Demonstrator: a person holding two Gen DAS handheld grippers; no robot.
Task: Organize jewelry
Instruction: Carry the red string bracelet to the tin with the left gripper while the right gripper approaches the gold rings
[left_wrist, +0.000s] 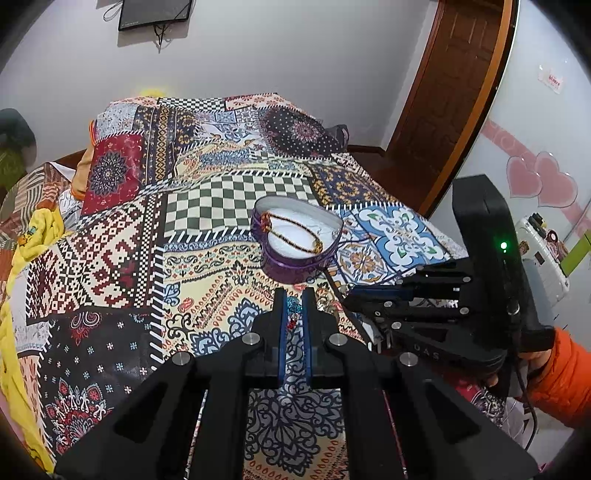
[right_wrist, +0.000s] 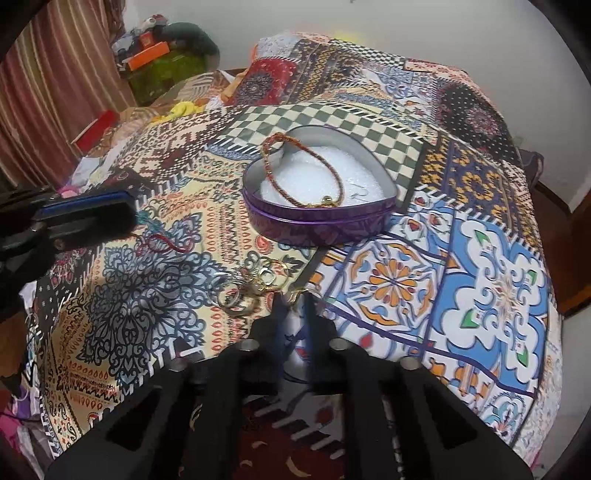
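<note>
A purple heart-shaped tin with white padding sits on the patterned bedspread and holds a braided brown bracelet. My left gripper is low over the cloth with its jaws narrowly apart around a small blue and red piece of jewelry. It also shows at the left of the right wrist view, next to a red thread bracelet. My right gripper is nearly shut at a gold clasp, beside a pile of gold and silver rings.
The patchwork bedspread covers the bed. A wooden door stands at the right. Curtains and a cluttered shelf stand at the left. A yellow cloth lies on the bed's left edge.
</note>
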